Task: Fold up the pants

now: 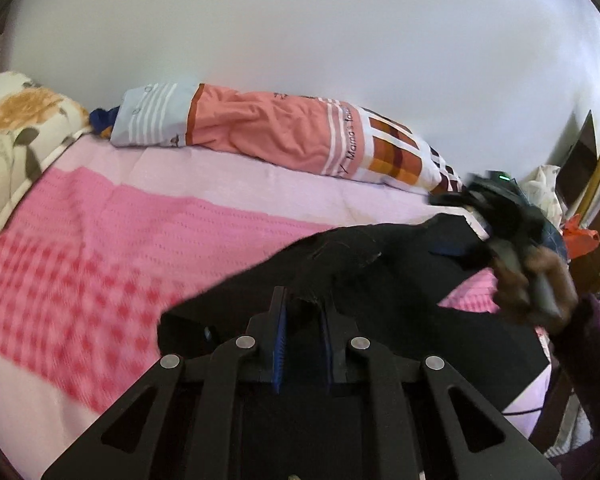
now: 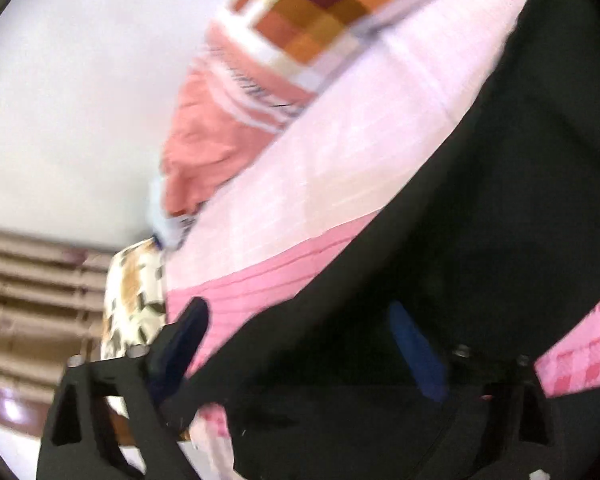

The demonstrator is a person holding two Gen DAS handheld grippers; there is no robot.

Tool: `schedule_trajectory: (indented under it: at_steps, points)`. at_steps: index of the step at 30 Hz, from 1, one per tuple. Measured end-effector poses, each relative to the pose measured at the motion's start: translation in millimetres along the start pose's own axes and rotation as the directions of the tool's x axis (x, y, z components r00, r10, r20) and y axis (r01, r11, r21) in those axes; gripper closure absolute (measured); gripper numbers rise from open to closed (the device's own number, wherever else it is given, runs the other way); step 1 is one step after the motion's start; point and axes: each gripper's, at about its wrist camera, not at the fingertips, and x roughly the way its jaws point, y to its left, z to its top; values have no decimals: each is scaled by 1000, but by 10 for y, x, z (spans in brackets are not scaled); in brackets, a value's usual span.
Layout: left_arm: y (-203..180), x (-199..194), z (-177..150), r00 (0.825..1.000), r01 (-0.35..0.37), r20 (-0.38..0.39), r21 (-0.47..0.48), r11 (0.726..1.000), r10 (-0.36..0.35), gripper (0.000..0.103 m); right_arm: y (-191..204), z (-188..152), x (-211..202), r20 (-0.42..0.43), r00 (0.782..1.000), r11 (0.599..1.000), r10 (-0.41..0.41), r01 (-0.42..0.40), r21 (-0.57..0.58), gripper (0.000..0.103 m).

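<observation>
Left wrist view: the left gripper (image 1: 303, 312) sits at the bottom centre of the frame, its 2 fingers (image 1: 279, 320) drawn together and pinching a raised peak of the black pants (image 1: 380, 280). From that peak the cloth slopes away toward the right of the frame, where the right gripper (image 1: 496, 216) — blurred, carried by a hand (image 1: 540, 292) in a purple sleeve — is at the far edge of the garment. The pants lie on the bed (image 1: 100, 240), over a pink checked blanket, in the lower right half of the frame; a long orange bolster (image 1: 268, 136) runs along the wall behind.

Right wrist view: everything is smeared. The right gripper (image 2: 304, 344) has its 2 fingers (image 2: 188, 328) well apart, with the black cloth running between them; whether the pads press on it I cannot tell.

My judgement: the fold is only beginning — 1 edge is lifted, no crease is laid, and the garment is neither flat nor stacked. The fabric looks plain, dark, soft and limp, sagging between the 2 grippers.
</observation>
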Motion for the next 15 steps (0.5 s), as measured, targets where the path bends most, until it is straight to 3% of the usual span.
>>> schedule_trajectory:
  at_steps: [2,3,5,8,11,15]
  points:
    - [-30,-28,-92,1000,3,-10,-27,1000,-3,88,-109,63,124,-35,998,999,-45,46,23,91]
    - [-31,-25,-122,1000,3,-16,-38,999,-4,88,-177,76,154,-54,996,996,-71,74,59,93]
    - [-7,16,-152,999,-1,-33,-60,998,-1,88,-263,-2,125,-46,998,995,-40,44,93,95]
    - [43,18,-187,998,-18,-55,-87,996,13,88,-171,-273,-128,37,999,999,-38,38,4,95]
    - [131,-93,-218,997,-38,-66,-107,994,31,87,18,-634,-407,110,991,985,-77,92,-145,95]
    - [221,-255,-353,992,-82,-106,-130,988,68,87,43,-1370,-697,87,992,966,-91,109,-235,95]
